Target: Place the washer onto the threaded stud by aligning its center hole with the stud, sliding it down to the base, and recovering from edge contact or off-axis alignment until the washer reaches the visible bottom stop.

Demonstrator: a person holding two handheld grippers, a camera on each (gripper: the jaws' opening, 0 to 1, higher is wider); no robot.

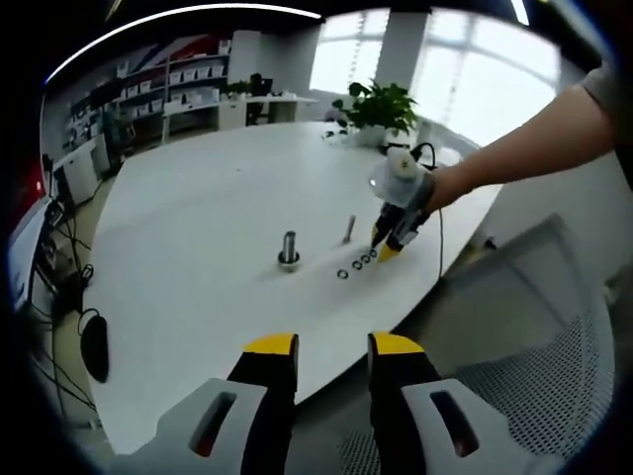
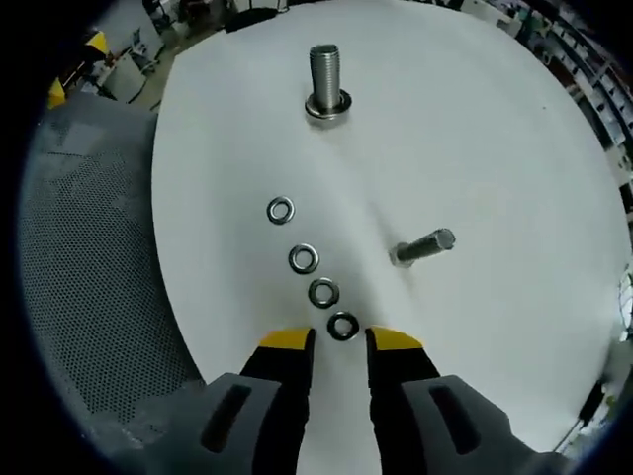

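A thick threaded stud (image 2: 324, 81) stands upright on the white table (image 2: 475, 129), with a washer round its base. Several loose washers lie in a row: the nearest washer (image 2: 342, 326) sits just ahead of my right gripper (image 2: 339, 340), which is open around nothing, then another washer (image 2: 322, 293), and more beyond. A thinner bolt (image 2: 425, 246) stands to the right. In the left gripper view my left gripper (image 1: 332, 345) hangs open over the table's near edge, far from the stud (image 1: 288, 247). The right gripper (image 1: 384, 249) shows there, tips down by the washers (image 1: 356, 264).
A potted plant (image 1: 381, 107) stands at the far table edge. A mesh chair (image 2: 89, 257) sits left of the table in the right gripper view. A cable (image 1: 440, 247) trails off the table's edge. A black mouse-like object (image 1: 94, 346) lies at the left.
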